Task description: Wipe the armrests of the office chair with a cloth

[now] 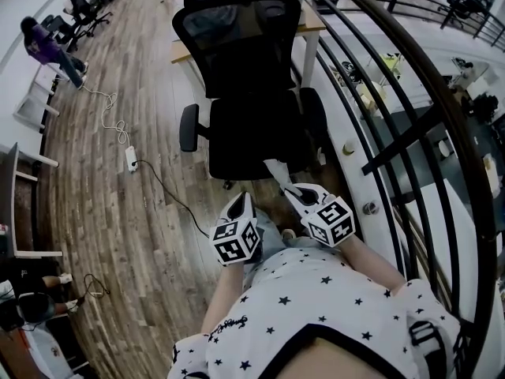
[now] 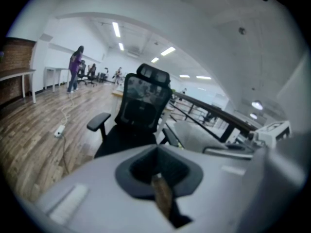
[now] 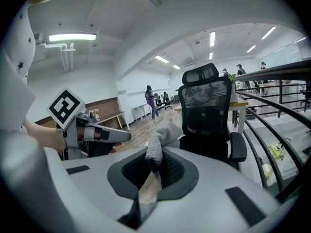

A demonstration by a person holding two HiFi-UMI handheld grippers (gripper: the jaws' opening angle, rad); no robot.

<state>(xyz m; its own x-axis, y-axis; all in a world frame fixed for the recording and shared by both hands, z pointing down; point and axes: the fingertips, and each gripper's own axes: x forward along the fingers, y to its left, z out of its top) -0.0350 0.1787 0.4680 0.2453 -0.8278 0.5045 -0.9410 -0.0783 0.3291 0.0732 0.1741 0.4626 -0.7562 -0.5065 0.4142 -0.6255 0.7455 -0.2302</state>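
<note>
Holding a grey cloth (image 3: pixel 163 142) clamped between its closed jaws, the right gripper (image 1: pixel 293 189) sits short of the office chair (image 1: pixel 252 77), which stands at 12 o'clock in the head view; the cloth bunches loose beyond the jaws. Left gripper (image 1: pixel 239 204) at 9 o'clock of the right one, jaws drawn to a thin slit, nothing in them. Near armrest (image 1: pixel 188 127) at 10 o'clock, the other (image 3: pixel 237 148) at 3 o'clock of the cloth in the right gripper view, on the railing (image 1: pixel 410 129) side. Neither looks touched yet. Risks, as judged: a firm drag along a pad could tug the cloth free; the chair may roll or swivel under pressure, unbraced; the railing-side reach looks tight, so the gripper could knock the bars
</note>
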